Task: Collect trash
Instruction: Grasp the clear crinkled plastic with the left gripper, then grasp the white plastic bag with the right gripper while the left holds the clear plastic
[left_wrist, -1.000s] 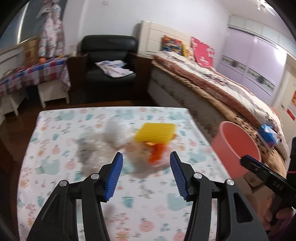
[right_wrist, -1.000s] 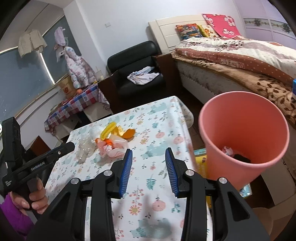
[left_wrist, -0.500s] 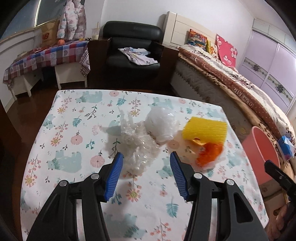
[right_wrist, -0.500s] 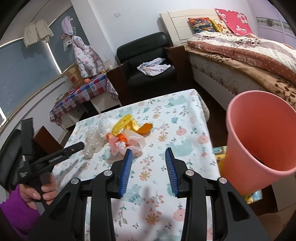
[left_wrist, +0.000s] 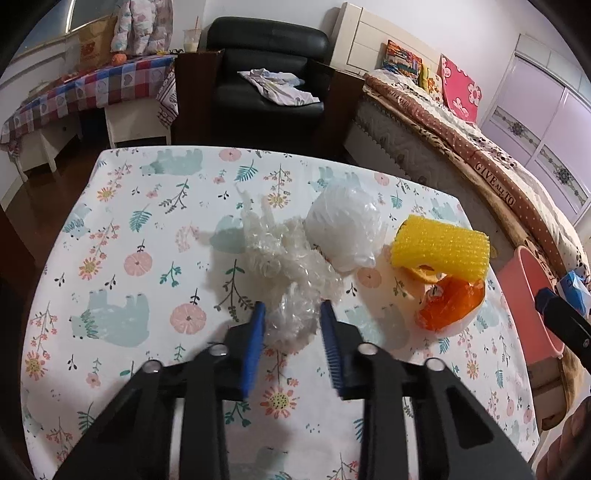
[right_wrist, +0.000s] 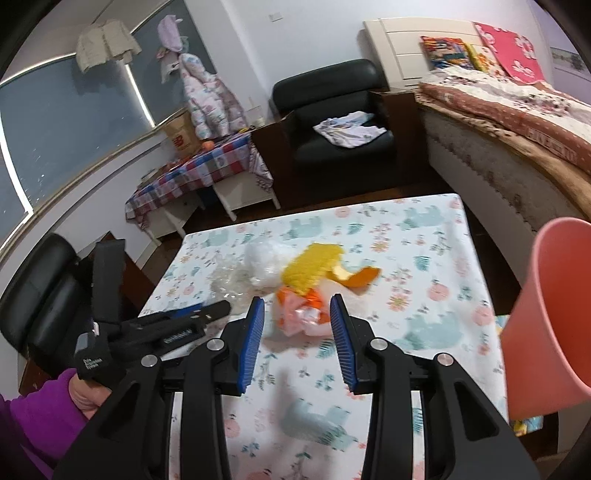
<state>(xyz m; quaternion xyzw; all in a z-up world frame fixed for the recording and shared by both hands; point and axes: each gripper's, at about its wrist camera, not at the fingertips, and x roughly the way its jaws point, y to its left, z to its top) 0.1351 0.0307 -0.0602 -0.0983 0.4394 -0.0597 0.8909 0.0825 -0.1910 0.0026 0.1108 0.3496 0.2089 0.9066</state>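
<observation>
Since a second ago the left gripper (left_wrist: 291, 325) has dropped toward the table (left_wrist: 122, 236), tilted downward, its jaws closing around the clear plastic wrap (left_wrist: 291, 280) at frame centre; the right gripper (right_wrist: 297, 325) hovers with jaws apart and empty before the orange wrapper (right_wrist: 299, 310); the pink bucket (right_wrist: 554, 325) sits at right, its contents hidden.

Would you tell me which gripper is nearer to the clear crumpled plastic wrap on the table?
Left. The left gripper is closing around the clear plastic wrap; the right gripper sits further off, facing the orange wrapper.
</observation>
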